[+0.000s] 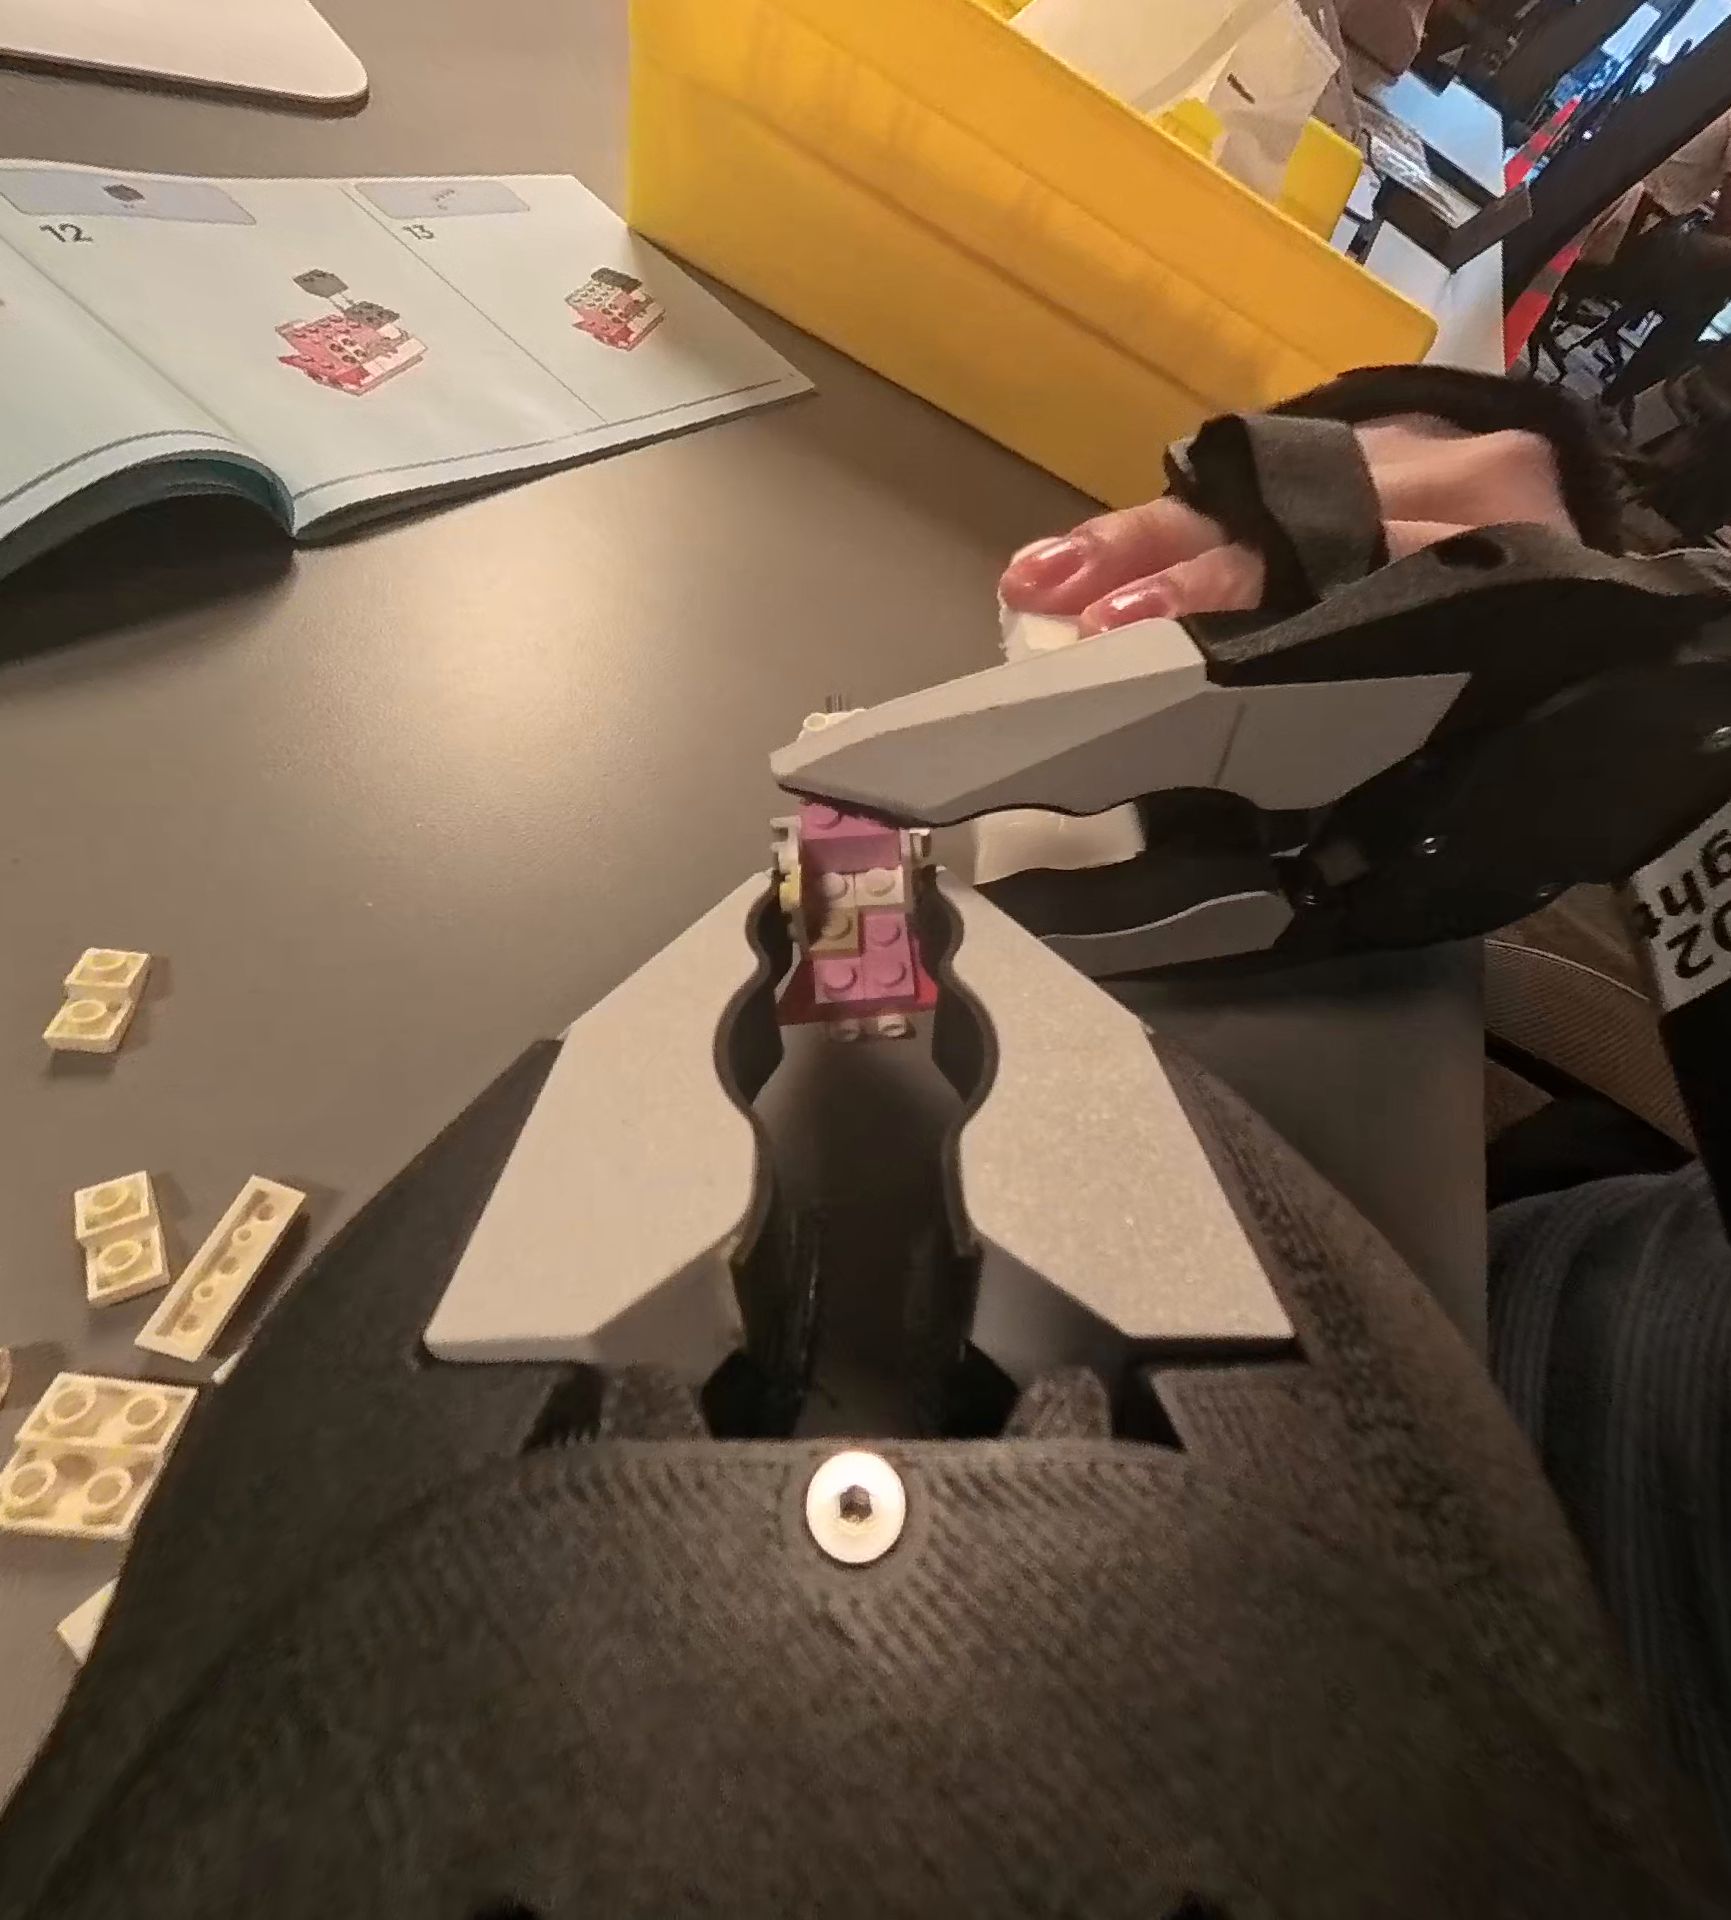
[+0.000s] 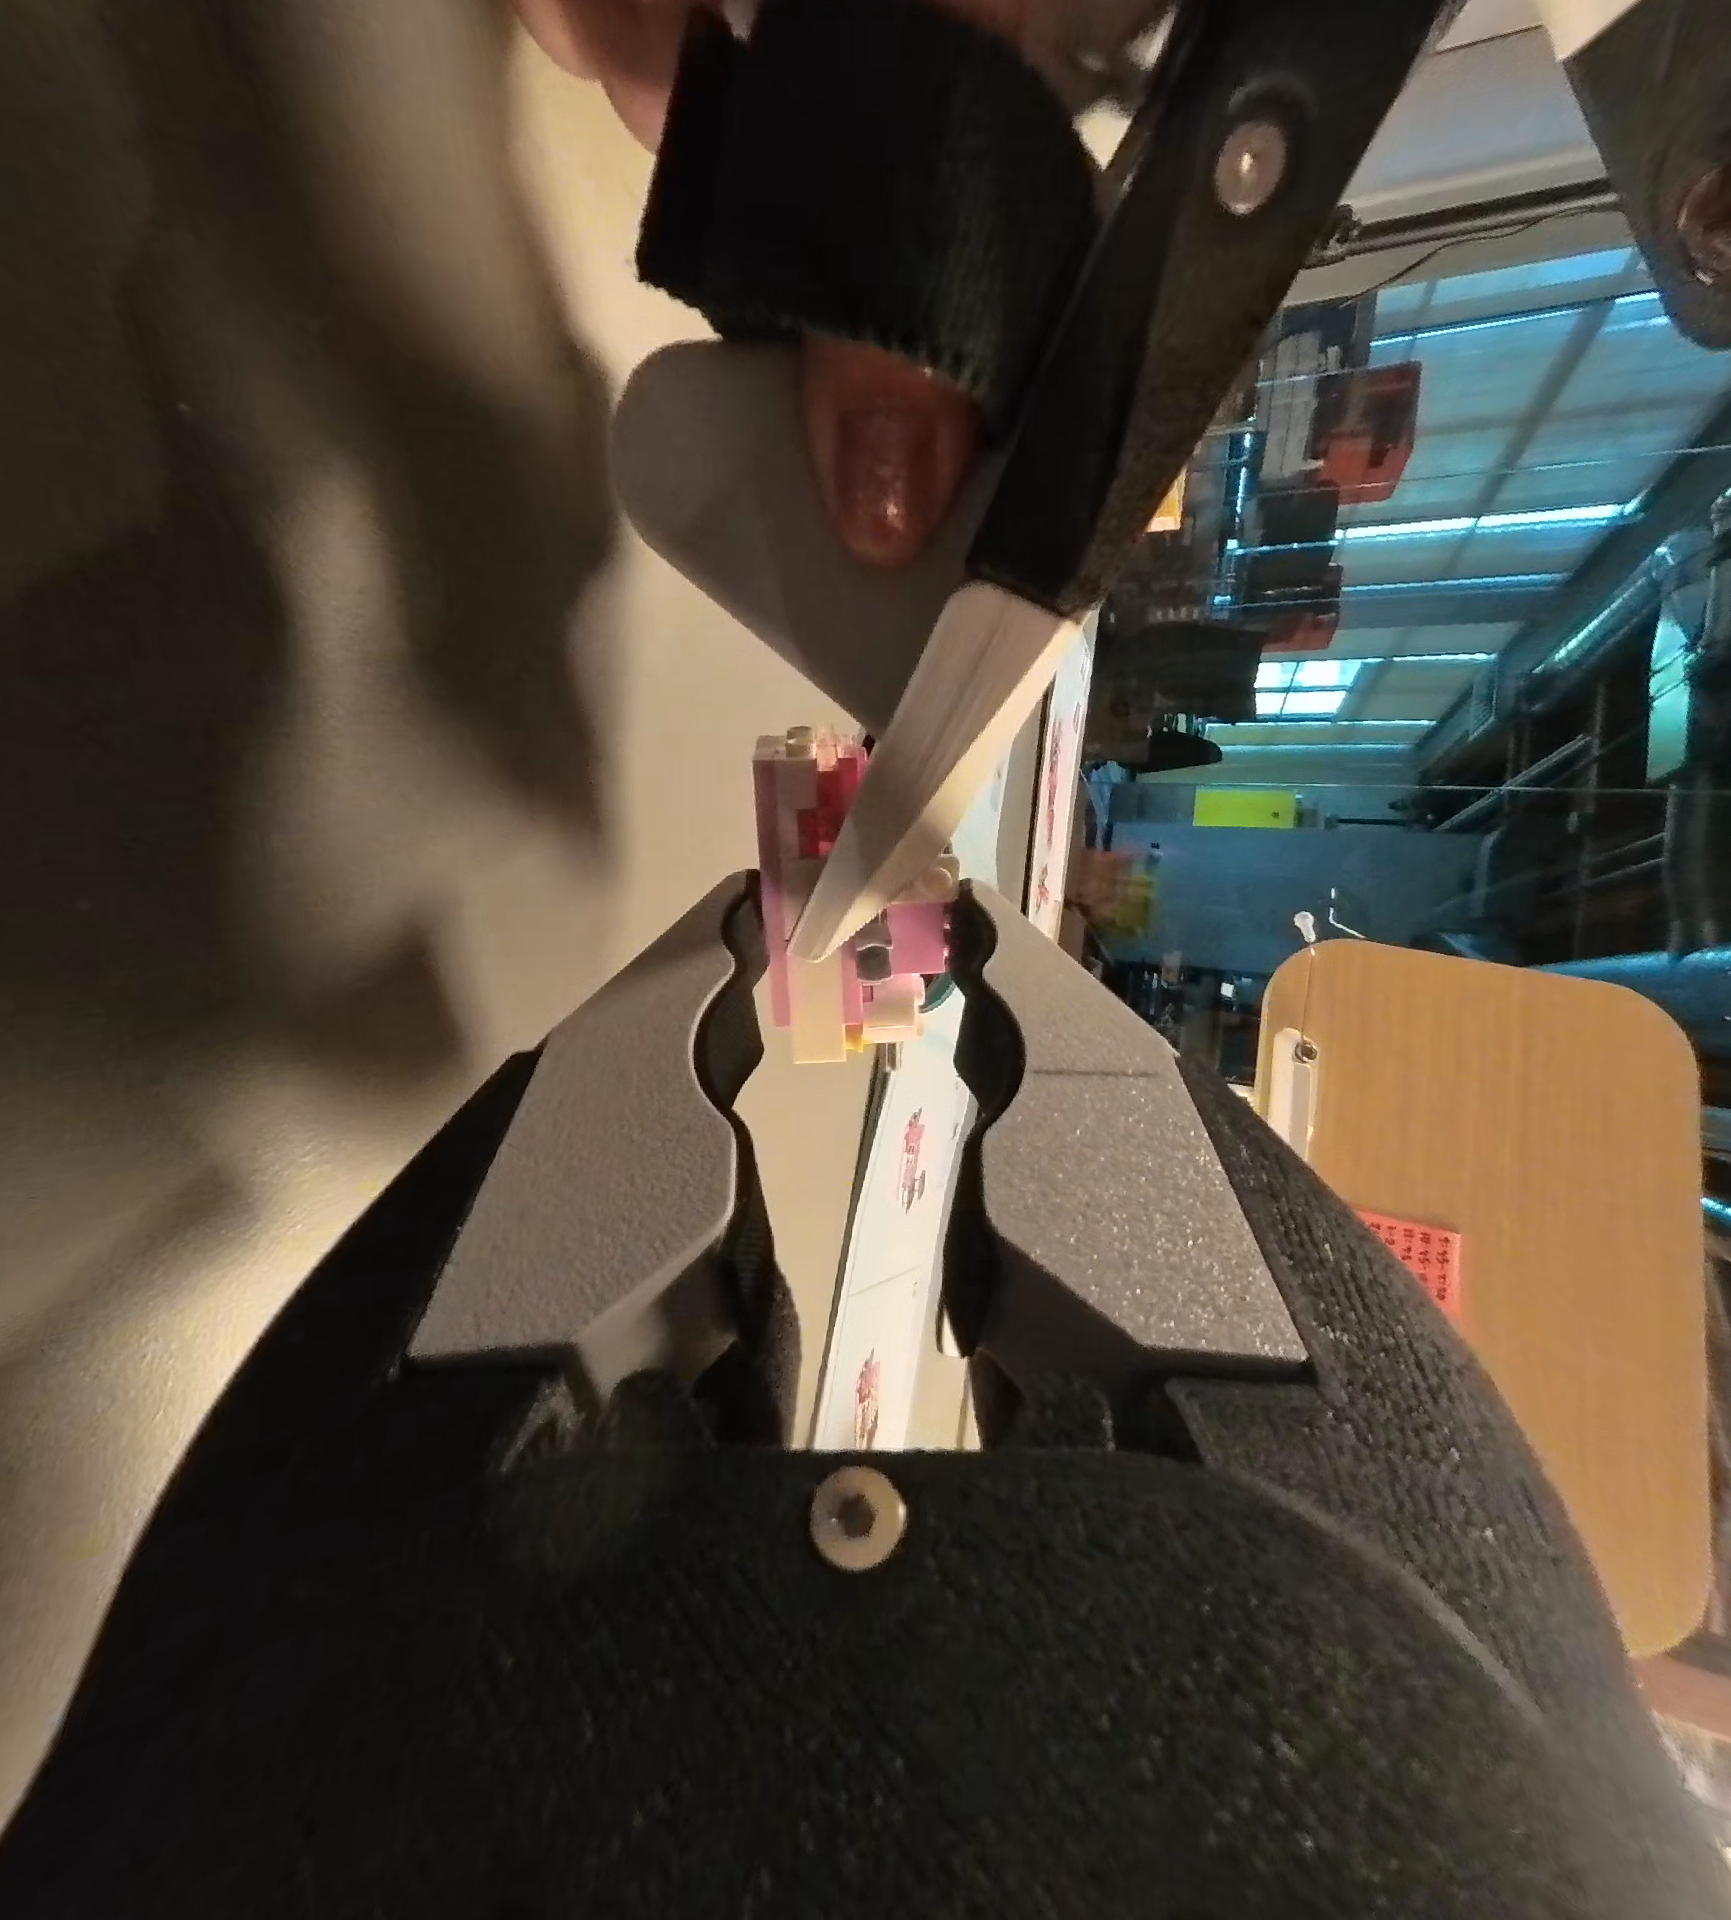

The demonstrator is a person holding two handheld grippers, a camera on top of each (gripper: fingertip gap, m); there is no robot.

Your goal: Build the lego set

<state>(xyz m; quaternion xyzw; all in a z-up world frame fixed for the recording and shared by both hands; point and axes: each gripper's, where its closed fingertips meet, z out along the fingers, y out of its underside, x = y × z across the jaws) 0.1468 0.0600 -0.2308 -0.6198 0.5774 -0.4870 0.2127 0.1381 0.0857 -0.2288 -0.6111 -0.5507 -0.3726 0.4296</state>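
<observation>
Grey-brown surface is shown only in the left wrist view, carrying a yellow bin, an open instruction booklet and a scatter of cream plates at the left edge. In the right wrist view the scene is turned on its side; a tan board and a dim hall of racks are seen there instead, and the booklet appears only as a pale strip behind the fingers.

Left hand-held gripper is seen from behind in its own view, its grey fingers narrowed onto a small pink brick model, which is pinched between the tips and held above the surface. In the other view it is seen as a pale, bright-lit finger crossing the model diagonally from above.

Right hand-held gripper is shown in its own view partly closed about the same model, with the dark pads meeting its two sides near the tips. From the left wrist view it is shown entering from the right, one grey finger lying over the top of the model and the other lower and behind; a gloved hand is seen resting on it.

Model faces differ by view: studded pink and cream tops in the left view; a layered edge with a red section and a cream plate in the right.
</observation>
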